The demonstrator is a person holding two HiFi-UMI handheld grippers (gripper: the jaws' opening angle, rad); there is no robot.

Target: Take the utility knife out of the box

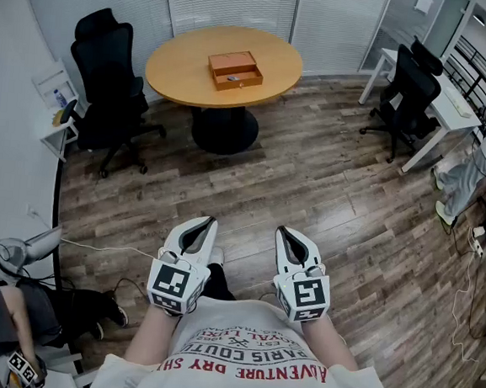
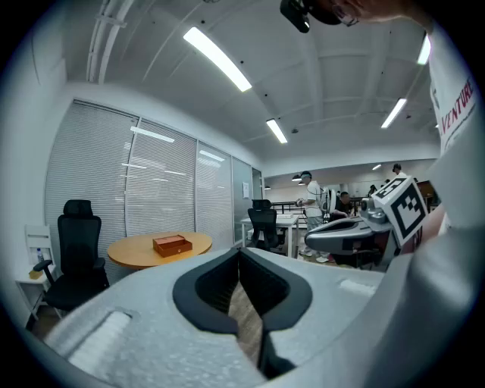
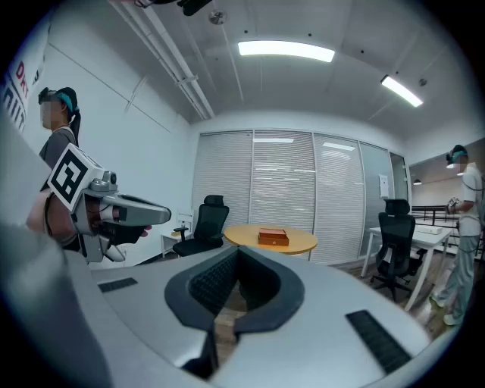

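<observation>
An orange-brown wooden box [image 1: 234, 70] lies in the middle of a round wooden table [image 1: 177, 73] across the room. It shows small and far off in the left gripper view [image 2: 171, 244] and the right gripper view [image 3: 273, 237]. No utility knife can be seen. I hold both grippers side by side close to my chest, pointing toward the table and well short of it. The left gripper [image 1: 209, 222] [image 2: 239, 255] is shut with nothing in it. The right gripper [image 1: 282, 231] [image 3: 238, 255] is also shut and holds nothing.
Wood-plank floor [image 1: 311, 186] lies between me and the table. Black office chairs stand left of the table [image 1: 109, 84] and at a white desk [image 1: 441, 105] on the right. Cables [image 1: 94, 248] trail on the floor at left, beside a seated person [image 1: 13, 312]. Blinds line the far wall.
</observation>
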